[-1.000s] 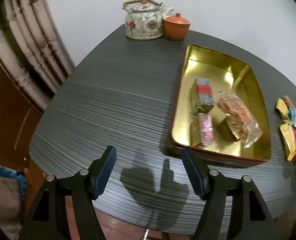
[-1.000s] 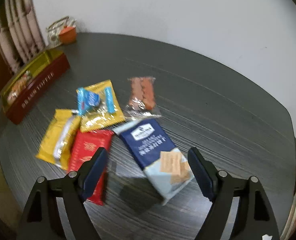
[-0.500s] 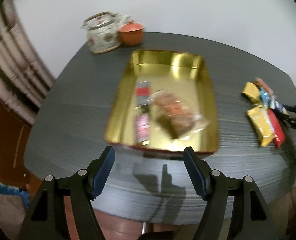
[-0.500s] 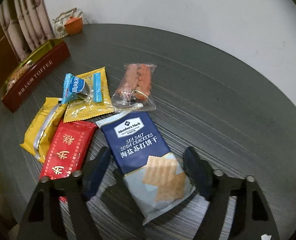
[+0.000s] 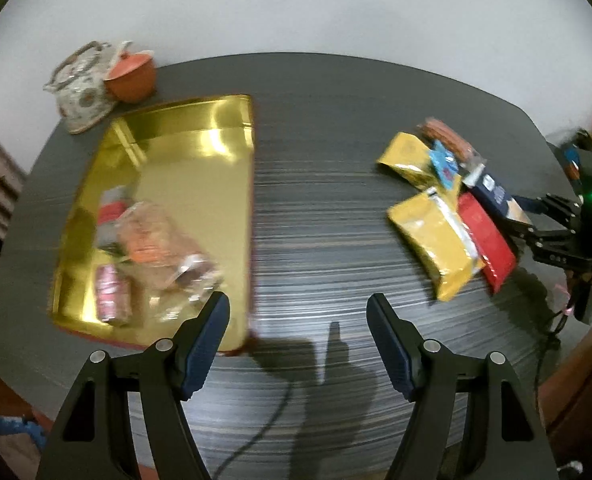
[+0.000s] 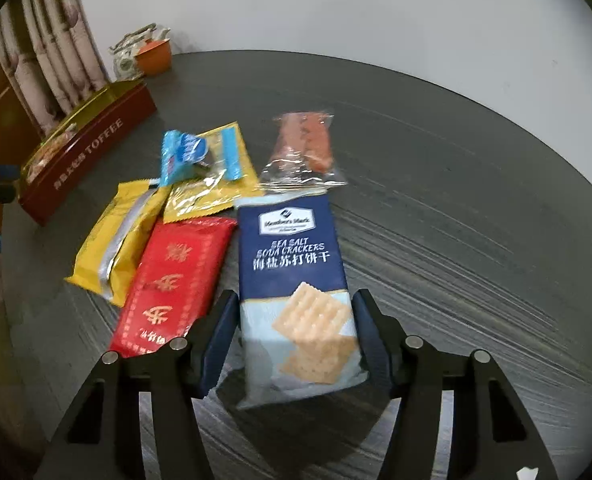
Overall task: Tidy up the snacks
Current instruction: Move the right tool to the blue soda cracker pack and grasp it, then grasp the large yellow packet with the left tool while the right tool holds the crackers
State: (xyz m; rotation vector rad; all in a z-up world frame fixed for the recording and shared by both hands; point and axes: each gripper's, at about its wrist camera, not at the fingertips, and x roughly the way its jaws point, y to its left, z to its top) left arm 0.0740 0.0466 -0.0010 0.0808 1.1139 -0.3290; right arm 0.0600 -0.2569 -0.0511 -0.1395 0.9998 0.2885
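A blue soda cracker pack (image 6: 296, 272) lies on the dark table with its near end between the fingers of my right gripper (image 6: 293, 336), whose jaws are closing around it. Beside it lie a red packet (image 6: 171, 284), two yellow packets (image 6: 115, 236), a small blue candy (image 6: 179, 154) and a clear sausage pack (image 6: 306, 144). My left gripper (image 5: 298, 336) is open and empty above the table's near edge. The gold toffee tin (image 5: 199, 168) holds several wrapped snacks (image 5: 151, 248). The snack pile (image 5: 440, 224) and the right gripper (image 5: 552, 232) show at the right.
A floral teapot (image 5: 81, 88) and an orange lidded cup (image 5: 129, 78) stand at the table's far left corner. Curtains (image 6: 51, 60) hang left of the table. The tin's red side (image 6: 91, 148) reads TOFFEE. A white wall is behind.
My left gripper swung right, so the tin moved to the left of its view and the snack pile came in. My right gripper moved forward and its jaws narrowed around the cracker pack.
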